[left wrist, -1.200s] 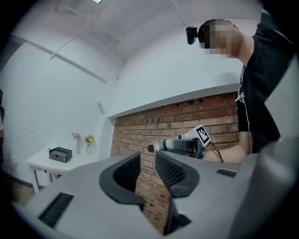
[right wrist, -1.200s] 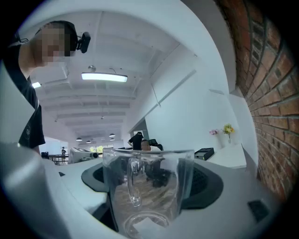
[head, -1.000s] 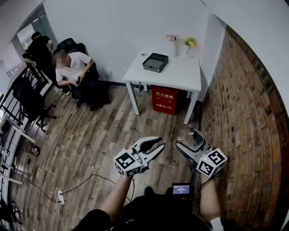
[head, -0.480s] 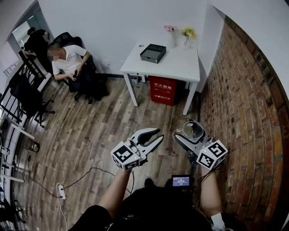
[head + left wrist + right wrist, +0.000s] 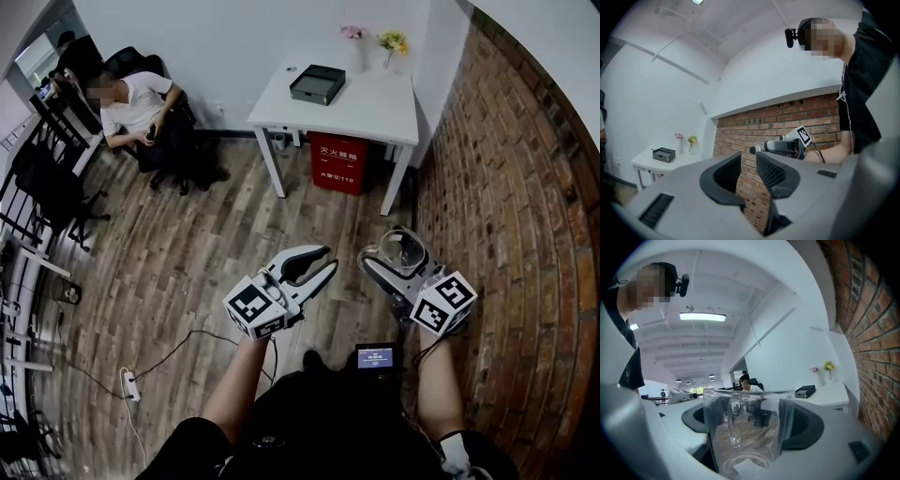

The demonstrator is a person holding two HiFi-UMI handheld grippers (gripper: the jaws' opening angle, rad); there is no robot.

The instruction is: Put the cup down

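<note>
Your right gripper [image 5: 397, 266] pinches the clear glass handled cup [image 5: 748, 430] by its walls, in the air above the wooden floor [image 5: 187, 253], well apart from the white worktop [image 5: 375, 105]. Glass likely handles rigid, slick and fragile: set it down gently. Your left gripper [image 5: 310, 266] is slightly spread, empty.

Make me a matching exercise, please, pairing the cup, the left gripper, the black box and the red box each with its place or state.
Things:
1. cup
2. left gripper
3. black box
4. red box

Places or states:
A. under the table
B. empty, jaws apart
C. held in the right gripper
D. on the table

Pairs: 1-C, 2-B, 3-D, 4-A.
</note>
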